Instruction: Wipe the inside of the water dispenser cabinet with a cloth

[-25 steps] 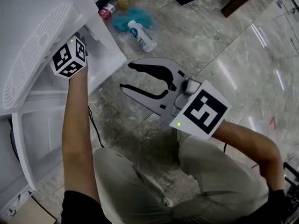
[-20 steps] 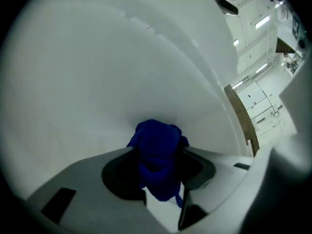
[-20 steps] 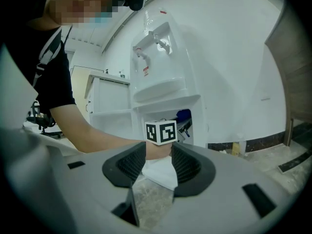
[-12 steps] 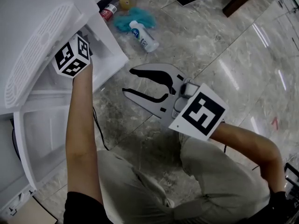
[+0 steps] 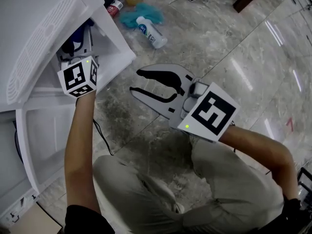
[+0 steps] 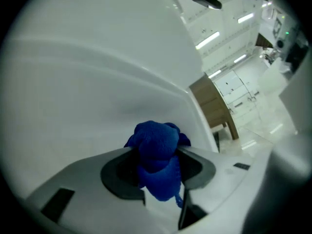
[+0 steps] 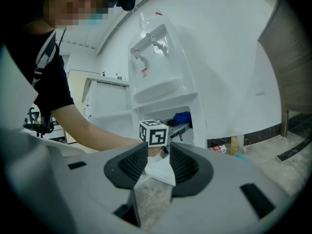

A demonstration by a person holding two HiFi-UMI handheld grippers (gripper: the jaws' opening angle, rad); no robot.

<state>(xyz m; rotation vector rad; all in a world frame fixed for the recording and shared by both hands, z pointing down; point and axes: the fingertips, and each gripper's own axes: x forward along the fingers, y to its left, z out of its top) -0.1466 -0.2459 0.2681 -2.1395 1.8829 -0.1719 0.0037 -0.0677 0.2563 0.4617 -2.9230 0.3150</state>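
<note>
The left hand-held gripper pinches a bunched blue cloth. The wad fills the gap between its jaws and bulges out past the tips. Straight ahead of it and to its left is the white inner wall of the cabinet; whether the cloth touches that wall cannot be told. In the head view its marker cube sits at the cabinet's mouth, and the jaws reach inside beyond it.

The right hand-held gripper is held over the floor, well apart from the left one and outside the cabinet. Its jaws are spread and have just been closing, with nothing between them. It points toward the dispenser, where the cloth shows in the lower opening. On the floor beyond its tips lie a bottle and a teal rag.
</note>
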